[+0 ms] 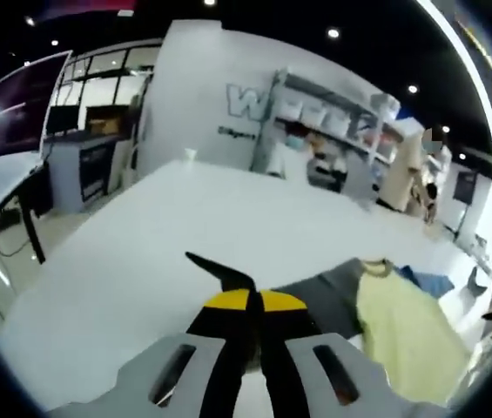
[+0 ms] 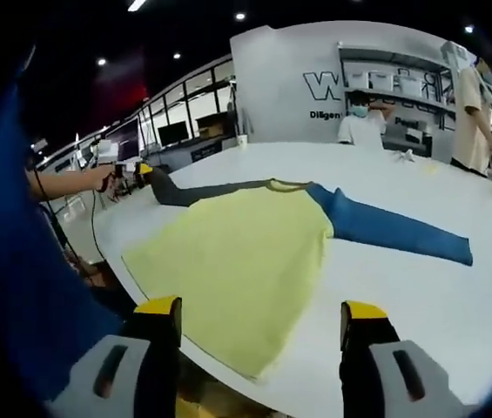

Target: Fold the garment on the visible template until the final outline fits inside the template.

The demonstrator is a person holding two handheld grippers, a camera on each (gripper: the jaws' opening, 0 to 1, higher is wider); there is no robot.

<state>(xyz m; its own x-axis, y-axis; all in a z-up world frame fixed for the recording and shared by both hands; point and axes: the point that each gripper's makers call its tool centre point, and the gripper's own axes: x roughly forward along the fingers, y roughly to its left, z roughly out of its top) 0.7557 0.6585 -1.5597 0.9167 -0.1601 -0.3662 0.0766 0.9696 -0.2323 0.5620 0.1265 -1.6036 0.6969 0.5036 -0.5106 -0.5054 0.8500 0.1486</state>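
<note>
Yellow-tipped, your left tool [image 1: 250, 305] pinches the grey sleeve [image 1: 315, 292] at the desk [image 1: 141, 244] edge, while your right tool [image 2: 263, 326] gapes over the flat shirt [image 2: 237, 252]; tugging could drag it off.

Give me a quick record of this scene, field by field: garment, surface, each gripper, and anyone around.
garment: yellow shirt with one grey sleeve and one blue sleeve, spread flat, sleeves out
surface: white table
template: cannot make one out
left gripper: jaws closed on the grey sleeve's end, seen from the right gripper view at the sleeve tip
right gripper: open, above the shirt's hem
people: one in a white top beyond the table, another standing at far right
</note>
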